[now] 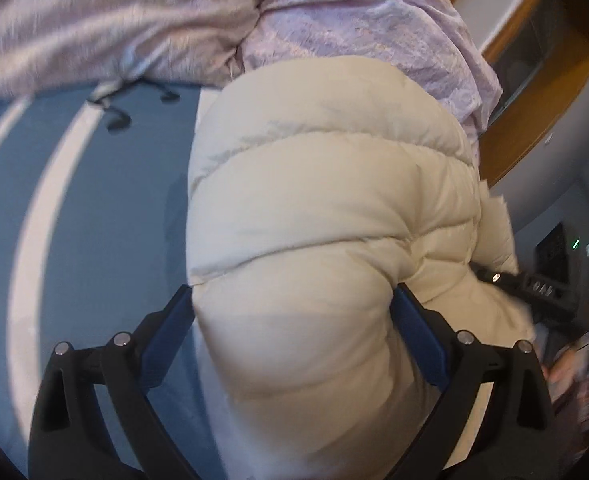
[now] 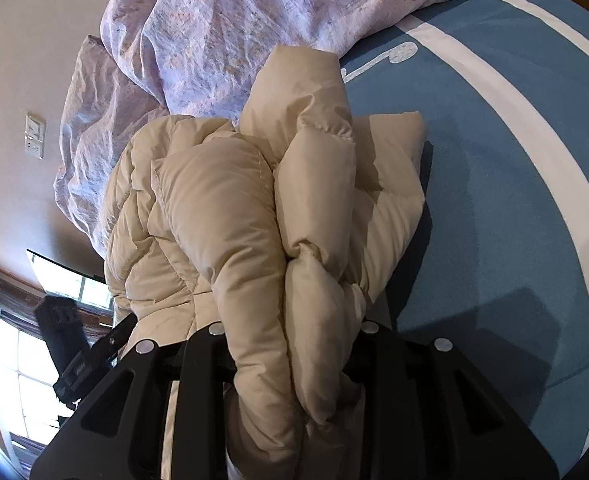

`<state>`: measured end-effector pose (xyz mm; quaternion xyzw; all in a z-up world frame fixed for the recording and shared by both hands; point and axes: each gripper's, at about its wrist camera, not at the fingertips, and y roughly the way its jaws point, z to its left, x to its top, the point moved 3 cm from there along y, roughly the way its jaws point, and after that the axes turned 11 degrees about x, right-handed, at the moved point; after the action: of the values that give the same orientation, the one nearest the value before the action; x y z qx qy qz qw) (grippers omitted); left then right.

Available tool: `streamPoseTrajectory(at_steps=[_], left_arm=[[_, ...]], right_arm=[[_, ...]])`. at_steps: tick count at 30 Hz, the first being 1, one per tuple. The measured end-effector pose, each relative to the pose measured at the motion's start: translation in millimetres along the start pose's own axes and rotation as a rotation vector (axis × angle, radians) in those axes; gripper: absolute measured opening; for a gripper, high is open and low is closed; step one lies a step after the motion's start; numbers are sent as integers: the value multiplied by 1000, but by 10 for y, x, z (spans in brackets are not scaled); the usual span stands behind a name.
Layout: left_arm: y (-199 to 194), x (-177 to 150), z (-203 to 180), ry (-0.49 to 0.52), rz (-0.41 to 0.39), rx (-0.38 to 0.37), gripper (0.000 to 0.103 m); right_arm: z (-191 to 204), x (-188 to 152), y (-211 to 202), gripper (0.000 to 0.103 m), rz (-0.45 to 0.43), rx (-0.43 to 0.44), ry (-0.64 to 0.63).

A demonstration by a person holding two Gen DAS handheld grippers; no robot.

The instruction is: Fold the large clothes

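You have the cream puffer jacket (image 2: 230, 208) bunched and part-folded on the blue bed sheet (image 2: 494, 184), your right gripper (image 2: 290, 344) clamped narrow on its gathered layers, your left gripper (image 1: 294, 320) spread wide around a puffy section, with flattening and final folds left.

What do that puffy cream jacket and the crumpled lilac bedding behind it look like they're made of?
Puffy cream jacket: likely a thin, smooth synthetic shell over down or similar fill; it bulges in stitched, softly shiny channels. Crumpled lilac bedding: seemingly light woven fabric, maybe cotton, matte, faintly speckled, finely wrinkled.
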<state>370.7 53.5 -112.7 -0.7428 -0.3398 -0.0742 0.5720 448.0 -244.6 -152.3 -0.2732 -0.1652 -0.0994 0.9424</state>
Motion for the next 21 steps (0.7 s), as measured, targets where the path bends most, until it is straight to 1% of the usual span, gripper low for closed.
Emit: streamPoseTrajectory(at_steps=[2,3,4,7,8,9,10,12,15,18,21], left_arm=[[64,13,27,-28,24,-48,95],[91,16,29,-34,33,-70,92],[115,20,17,-37,40,-82,91],[145,30,-6,-41,42,-112,83],[147,36,-13,-43,41,-121,78],[134,39,-21,-45,35,-131,70],[116,50,-24,-42,28,-140,65],[49,52,-45,-25,7,-149,48],[-68,55,-54,2,-21,-157,35],[-206,79,11,12,-54,-147,30],[-358,137,163,-8,-86,-133,30]], right_arm=[[-12,0,-4,28,3,10,1],[-23,0,-6,28,5,17,4],[-29,-1,-8,28,5,22,6],[-57,-2,-14,28,3,45,19],[-56,-6,-18,28,1,51,23],[-58,-11,-24,28,-2,58,28],[-59,-16,-33,28,-4,65,30],[-40,-29,-53,28,-14,89,32],[30,-45,-72,27,-28,134,30],[161,-47,-18,26,-21,164,15],[377,-21,114,26,-8,197,-9]])
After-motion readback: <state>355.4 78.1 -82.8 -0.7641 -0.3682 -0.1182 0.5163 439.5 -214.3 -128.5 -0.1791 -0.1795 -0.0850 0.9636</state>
